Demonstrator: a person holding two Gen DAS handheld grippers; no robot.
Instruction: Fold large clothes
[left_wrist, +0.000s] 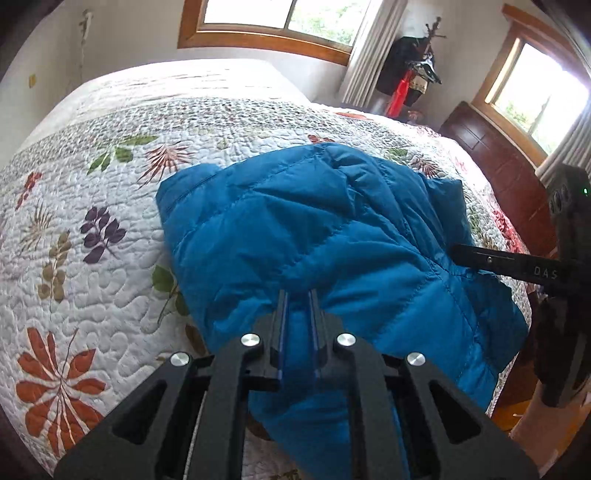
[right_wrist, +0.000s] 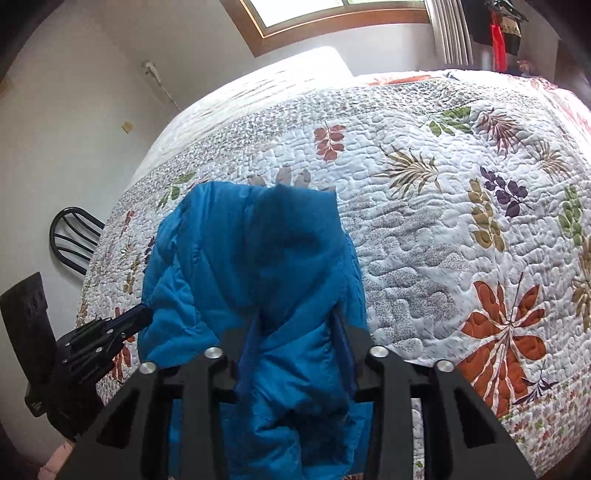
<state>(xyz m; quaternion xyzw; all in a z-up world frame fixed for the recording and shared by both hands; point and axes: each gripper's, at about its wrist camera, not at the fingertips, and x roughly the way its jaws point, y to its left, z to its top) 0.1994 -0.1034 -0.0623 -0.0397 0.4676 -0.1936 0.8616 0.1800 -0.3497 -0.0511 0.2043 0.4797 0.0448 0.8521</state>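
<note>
A blue quilted puffer jacket (left_wrist: 314, 221) lies bunched on the bed's floral quilt (left_wrist: 92, 295), near the bed's front edge. My left gripper (left_wrist: 298, 295) has its jaws close together, pinching a fold of the jacket, and the fabric runs on beneath it. The right wrist view shows the jacket (right_wrist: 240, 258) rising from the quilt (right_wrist: 443, 221) into my right gripper (right_wrist: 297, 317), which is shut on a thick bunch of fabric that fills the gap. The left gripper (right_wrist: 146, 315) meets the jacket's left edge. The right gripper (left_wrist: 456, 253) meets its right side.
The bed fills most of both views. A dark wooden dresser (left_wrist: 498, 162) stands past its right side under a window. A coat stand (left_wrist: 410, 74) with hanging clothes is in the far corner. A black metal chair (right_wrist: 74, 236) sits by the wall, left of the bed.
</note>
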